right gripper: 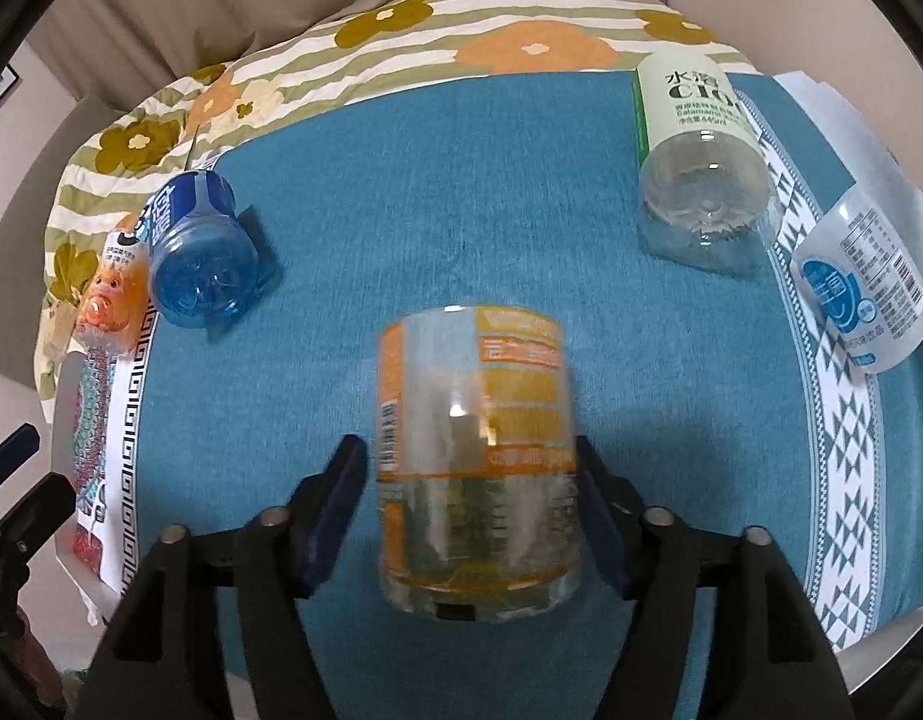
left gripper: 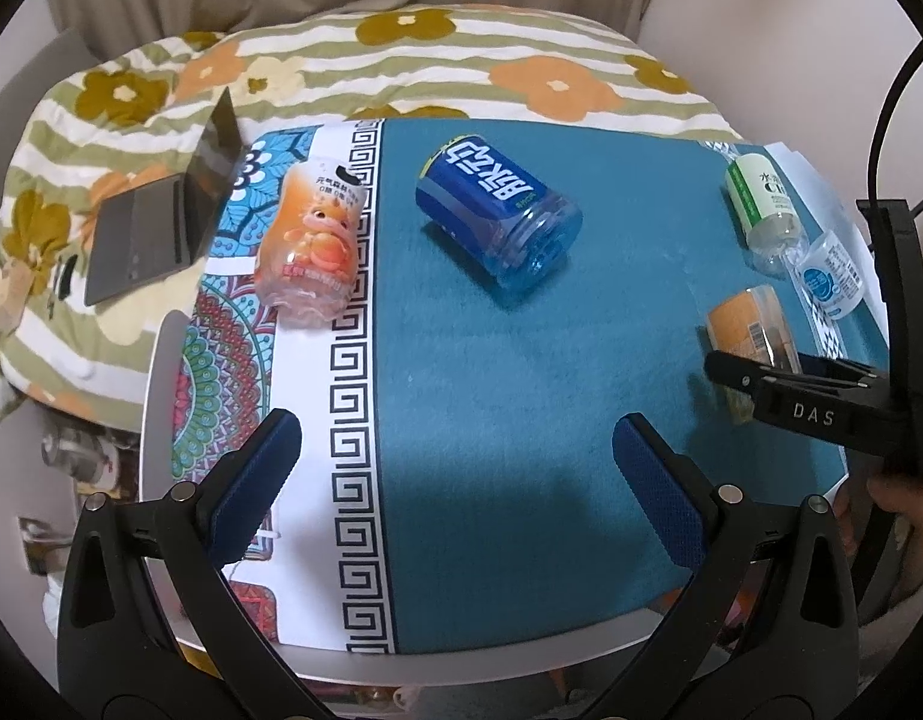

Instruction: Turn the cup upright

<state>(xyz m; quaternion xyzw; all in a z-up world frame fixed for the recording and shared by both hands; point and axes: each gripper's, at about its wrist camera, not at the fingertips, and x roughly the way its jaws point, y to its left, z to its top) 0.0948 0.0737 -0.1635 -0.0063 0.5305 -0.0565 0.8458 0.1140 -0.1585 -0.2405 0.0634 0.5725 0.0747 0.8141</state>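
A clear cup with an orange label [right gripper: 476, 456] lies on its side on the teal cloth [right gripper: 461, 192], its base toward the camera. My right gripper [right gripper: 470, 510] is open, with one blue pad on each side of the cup and a small gap on the left side. The same cup [left gripper: 749, 330] shows at the right of the left wrist view, with my right gripper [left gripper: 761, 375] at it. My left gripper [left gripper: 455, 486] is open and empty above the cloth's near edge.
Other cut-bottle cups lie on their sides: a blue one [left gripper: 497, 210], an orange cartoon one [left gripper: 311, 240], a green-and-white one [right gripper: 695, 162] and a white-and-blue one [right gripper: 863, 288]. A laptop [left gripper: 161, 204] sits on the floral blanket at left.
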